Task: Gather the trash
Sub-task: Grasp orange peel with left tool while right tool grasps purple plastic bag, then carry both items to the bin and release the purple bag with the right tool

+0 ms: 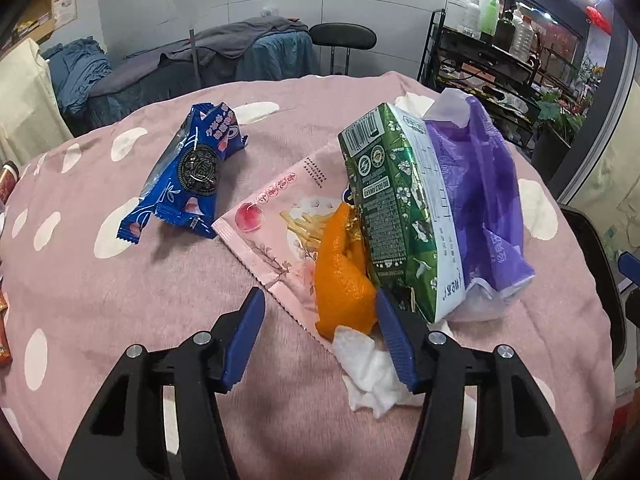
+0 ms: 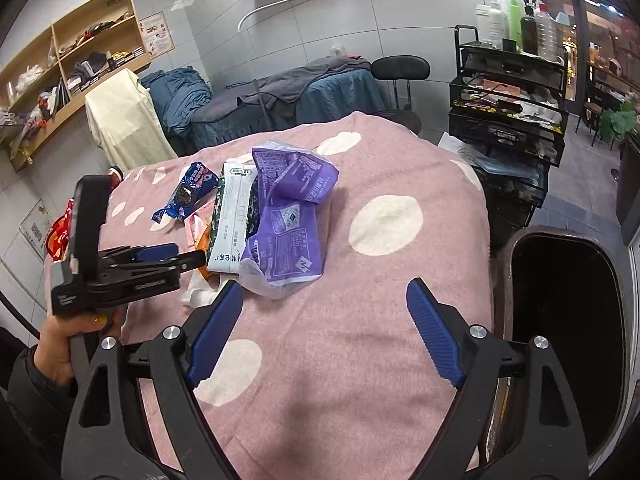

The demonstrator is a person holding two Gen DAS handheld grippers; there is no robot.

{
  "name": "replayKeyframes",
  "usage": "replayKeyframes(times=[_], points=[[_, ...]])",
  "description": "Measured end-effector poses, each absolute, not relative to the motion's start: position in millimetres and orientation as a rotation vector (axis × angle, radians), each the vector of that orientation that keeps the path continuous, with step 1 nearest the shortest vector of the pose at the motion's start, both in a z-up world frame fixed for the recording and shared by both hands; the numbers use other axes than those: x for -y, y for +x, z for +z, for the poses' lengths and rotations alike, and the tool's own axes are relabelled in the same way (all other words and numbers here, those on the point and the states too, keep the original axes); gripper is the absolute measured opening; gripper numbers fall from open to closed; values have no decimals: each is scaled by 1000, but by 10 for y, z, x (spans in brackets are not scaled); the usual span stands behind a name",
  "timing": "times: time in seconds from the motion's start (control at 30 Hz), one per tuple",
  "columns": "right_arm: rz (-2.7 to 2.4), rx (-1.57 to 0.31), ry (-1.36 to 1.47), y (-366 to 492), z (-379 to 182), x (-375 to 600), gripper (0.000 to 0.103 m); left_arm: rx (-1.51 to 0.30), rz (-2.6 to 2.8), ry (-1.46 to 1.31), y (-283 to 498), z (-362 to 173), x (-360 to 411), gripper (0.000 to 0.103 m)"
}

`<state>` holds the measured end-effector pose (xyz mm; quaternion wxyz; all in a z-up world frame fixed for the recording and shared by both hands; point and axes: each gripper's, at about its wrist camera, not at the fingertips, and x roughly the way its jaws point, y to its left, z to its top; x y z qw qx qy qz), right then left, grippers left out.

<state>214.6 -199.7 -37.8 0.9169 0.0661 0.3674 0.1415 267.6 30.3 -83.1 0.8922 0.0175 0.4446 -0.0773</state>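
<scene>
Trash lies on a pink dotted blanket (image 1: 160, 300). My left gripper (image 1: 320, 304) is open, its fingers either side of an orange peel (image 1: 340, 276) and a crumpled white tissue (image 1: 372, 372). Beside them lie a pink snack wrapper (image 1: 276, 228), a green carton (image 1: 396, 208), a purple bag (image 1: 484, 196) and a blue cookie wrapper (image 1: 192, 176). My right gripper (image 2: 324, 296) is open and empty over bare blanket (image 2: 340, 360), just in front of the purple bag (image 2: 288, 224). The left gripper (image 2: 188, 258) shows at the left of the right wrist view.
A dark open bin (image 2: 568, 320) stands at the blanket's right edge. A black wire rack (image 2: 508, 92) with bottles is behind it. A massage bed (image 2: 280, 96) and a stool (image 2: 400, 68) stand beyond. Red packets (image 1: 6, 184) lie at the far left.
</scene>
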Motion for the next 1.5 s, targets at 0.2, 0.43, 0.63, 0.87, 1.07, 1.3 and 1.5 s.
replayKeyframes(times=[0.2,0.43,0.63,0.87,1.07,1.3,1.5], points=[[318,-785,128,2328,-421,1869,83,-943,-187,86,2849,-866,-211,49],[349,-848,132,2693,-491,1656,83,-945,-220,49,2888,-861,-200,30],[347,-931,183,3089,-597,1523,67,-900,-200,17,2795,-795,-245,26],[333,-952,125,3206,-715,1399,23,-841,-158,-53,2608,-648,-440,25],[348,-891,151,3016,-603,1568,15,-780,-152,-90,2358,-499,-516,25],[330,-817,205,2665,-413,1872,14,-730,-195,-129,2047,-364,-389,25],[289,-758,258,2327,-277,2217,14,-715,-267,-135,1861,-317,-117,25]])
